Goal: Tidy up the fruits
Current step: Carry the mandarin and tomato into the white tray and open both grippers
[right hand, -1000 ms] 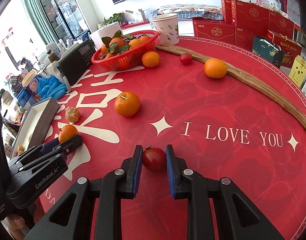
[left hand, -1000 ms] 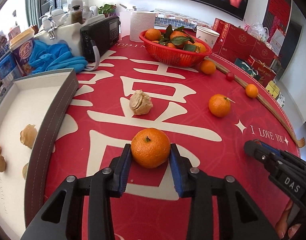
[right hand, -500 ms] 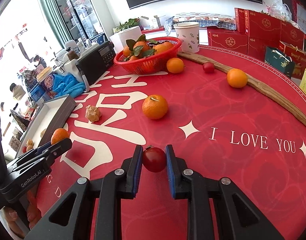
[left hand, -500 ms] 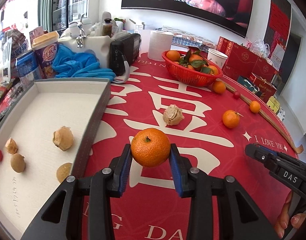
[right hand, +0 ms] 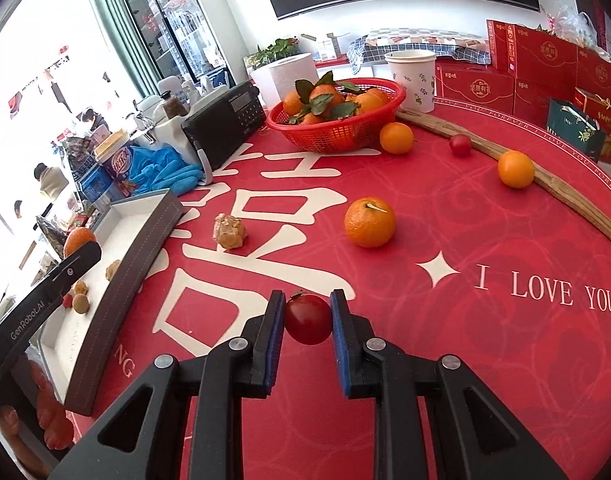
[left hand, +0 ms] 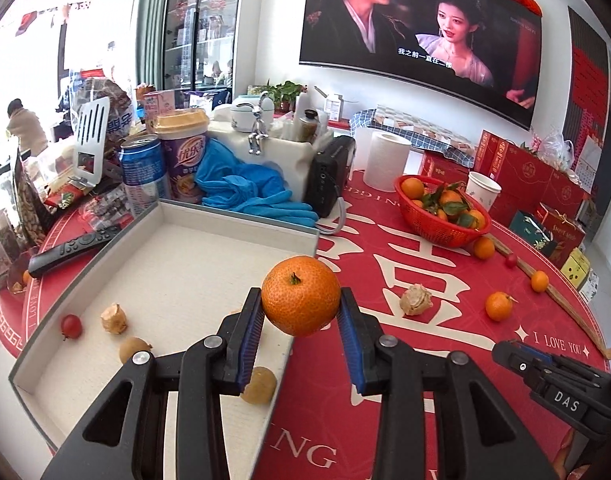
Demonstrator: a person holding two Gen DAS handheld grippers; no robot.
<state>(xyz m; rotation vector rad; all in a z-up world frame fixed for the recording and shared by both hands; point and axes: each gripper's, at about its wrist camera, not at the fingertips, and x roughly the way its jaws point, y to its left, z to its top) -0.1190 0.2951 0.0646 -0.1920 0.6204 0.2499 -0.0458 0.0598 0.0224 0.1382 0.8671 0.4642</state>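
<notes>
Black grippers [left hand: 301,336] with blue-padded jaws, silver screws, apparently "GenRobot.AI" and "DAS" markings.

light: bright daylight, left | glare: windows blown out | edges: fisheye bend, dark corners

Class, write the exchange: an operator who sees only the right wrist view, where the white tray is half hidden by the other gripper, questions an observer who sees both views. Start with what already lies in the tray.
Operator: What is in the tray?
Observer: In the white tray, a cherry tomato lies near the left wall beside several small brown fruits.
Operator: How is the left gripper holding its fruit?
Observer: The left gripper is shut on a mandarin, stem up, the pads pressing its two sides.
Operator: What lies left of the tray?
Observer: A black remote control lies on the tablecloth along the tray's outer wall.
</notes>
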